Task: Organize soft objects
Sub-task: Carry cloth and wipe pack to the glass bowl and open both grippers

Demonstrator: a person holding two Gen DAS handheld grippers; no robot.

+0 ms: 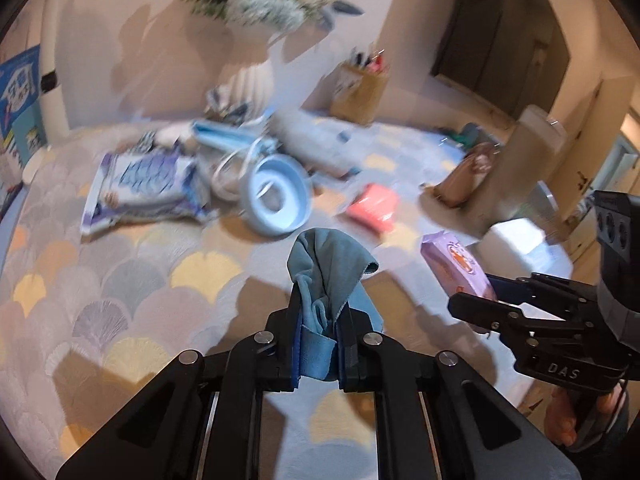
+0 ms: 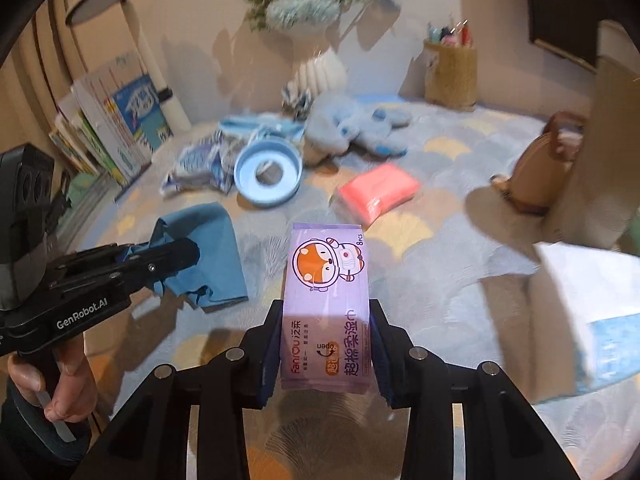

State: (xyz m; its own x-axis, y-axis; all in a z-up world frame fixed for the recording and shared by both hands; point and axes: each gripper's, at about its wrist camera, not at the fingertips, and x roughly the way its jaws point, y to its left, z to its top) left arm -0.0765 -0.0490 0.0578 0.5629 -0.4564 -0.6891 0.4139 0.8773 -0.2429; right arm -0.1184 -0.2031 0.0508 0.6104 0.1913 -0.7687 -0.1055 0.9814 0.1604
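My left gripper [image 1: 318, 312] is shut on a blue cloth [image 1: 326, 264] and holds it above the patterned surface; it also shows at the left of the right wrist view [image 2: 176, 250] with the cloth [image 2: 208, 256] hanging from it. My right gripper [image 2: 325, 320] is shut on a purple wet-wipe pack [image 2: 325, 304], which also shows in the left wrist view [image 1: 458, 266]. A pink pack [image 2: 378, 192], a blue plush toy [image 2: 352, 128] and a blue-white tissue pack [image 1: 144, 184] lie farther back.
A light blue ring-shaped dish [image 2: 267, 174] lies mid-surface. A white vase with flowers [image 2: 320, 68], a wicker pen holder [image 2: 450, 72] and books [image 2: 116, 120] stand along the back. A brown bag [image 2: 540, 172] and a white box [image 2: 592, 304] are on the right.
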